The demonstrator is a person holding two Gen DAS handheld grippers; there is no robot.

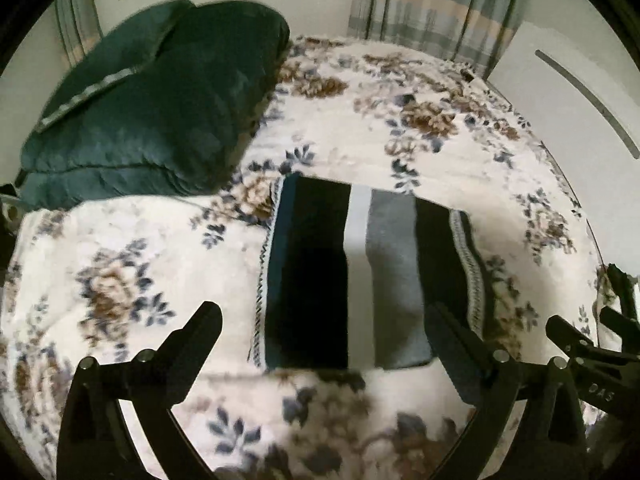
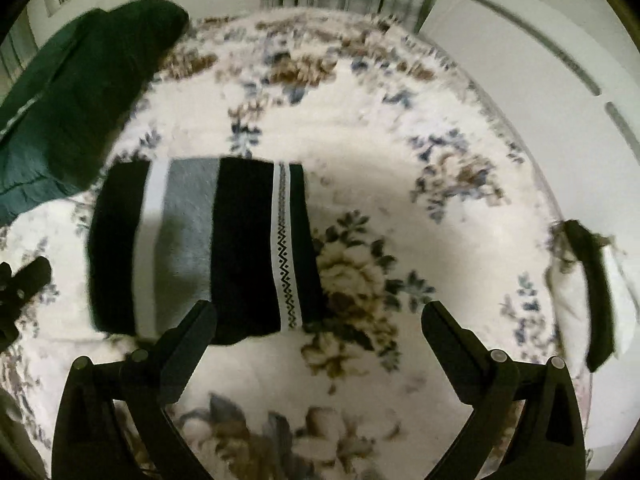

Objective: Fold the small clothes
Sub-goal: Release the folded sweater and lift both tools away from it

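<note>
A small folded garment (image 1: 360, 276) with black, white and grey stripes and a zigzag trim lies flat on the floral blanket (image 1: 120, 280). My left gripper (image 1: 324, 320) is open and empty, held just above the garment's near edge. In the right wrist view the same garment (image 2: 200, 248) lies to the left of centre. My right gripper (image 2: 320, 316) is open and empty, its left finger (image 2: 192, 332) over the garment's near right corner. The right gripper also shows at the right edge of the left wrist view (image 1: 592, 344).
A dark green pillow or quilt (image 1: 152, 108) lies at the back left of the bed. A dark strap-like object (image 2: 596, 292) lies at the bed's right edge. Curtains (image 1: 432, 4) and a white wall or door (image 2: 540, 60) stand behind.
</note>
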